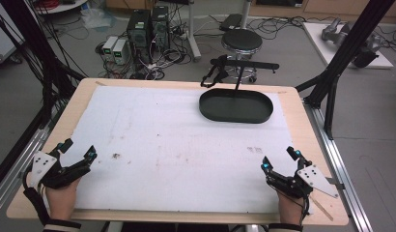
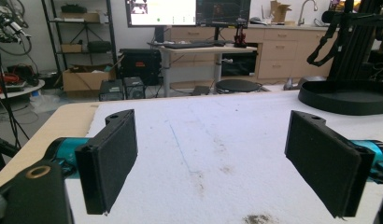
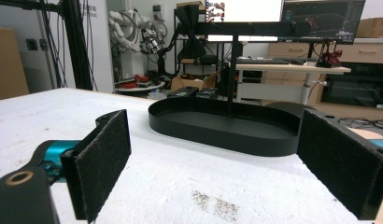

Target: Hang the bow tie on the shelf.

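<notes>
You are at the start position: your left gripper (image 1: 77, 157) rests near the worktop's (image 1: 292, 104) near-left corner and your right gripper (image 1: 279, 162) near its near-right corner, both low over the white sheet (image 1: 176, 145). Each has its fingers spread wide and holds nothing. The nearest thing to work with is the black oval tray (image 1: 236, 107), which sits empty toward the far edge, right of centre and well apart from both grippers. A thin black post (image 1: 238, 79) rises at its far side and carries a crossbar.

By my reading no step has begun. The next move calls for a long reach forward, and your right hand has the shorter path to the tray.

The right gripper view shows the tray (image 3: 222, 126) straight ahead between the fingers (image 3: 103, 158), with its low wall and bare floor. The left gripper view catches its (image 2: 348, 95) edge at far right. The high view gives the gap across the sheet.
</notes>
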Tool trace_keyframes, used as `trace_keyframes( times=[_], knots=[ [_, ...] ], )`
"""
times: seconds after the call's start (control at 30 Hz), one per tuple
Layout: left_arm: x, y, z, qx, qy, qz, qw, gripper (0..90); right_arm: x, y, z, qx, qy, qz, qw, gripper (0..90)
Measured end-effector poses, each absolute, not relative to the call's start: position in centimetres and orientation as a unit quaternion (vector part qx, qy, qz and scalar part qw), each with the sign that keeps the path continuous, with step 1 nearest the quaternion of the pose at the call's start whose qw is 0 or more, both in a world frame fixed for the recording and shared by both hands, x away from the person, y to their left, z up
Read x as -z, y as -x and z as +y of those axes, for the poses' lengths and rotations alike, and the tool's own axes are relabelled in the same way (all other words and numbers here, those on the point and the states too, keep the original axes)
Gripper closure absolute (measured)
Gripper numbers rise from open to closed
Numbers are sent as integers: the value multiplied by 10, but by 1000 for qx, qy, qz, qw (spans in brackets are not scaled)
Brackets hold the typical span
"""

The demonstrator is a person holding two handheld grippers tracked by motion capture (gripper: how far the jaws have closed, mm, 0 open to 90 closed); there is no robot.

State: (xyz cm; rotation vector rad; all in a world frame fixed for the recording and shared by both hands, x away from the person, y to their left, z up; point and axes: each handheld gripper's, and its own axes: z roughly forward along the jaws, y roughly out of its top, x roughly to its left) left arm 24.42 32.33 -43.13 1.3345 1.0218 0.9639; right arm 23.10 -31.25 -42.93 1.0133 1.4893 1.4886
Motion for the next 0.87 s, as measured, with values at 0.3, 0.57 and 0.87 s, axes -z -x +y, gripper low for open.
trace_keyframes(
  times=[0.3, 0.57, 0.87],
  knots=[
    [432, -244, 327, -410, -561, 438, 569, 175, 429, -230, -311, -585, -396, 588, 395, 96],
    [432, -244, 329, -409, -562, 439, 569, 175, 427, -228, -310, -585, -395, 586, 399, 96],
    [432, -245, 328, -409, -561, 442, 568, 175, 428, -229, -311, -586, -393, 585, 399, 96]
  ],
)
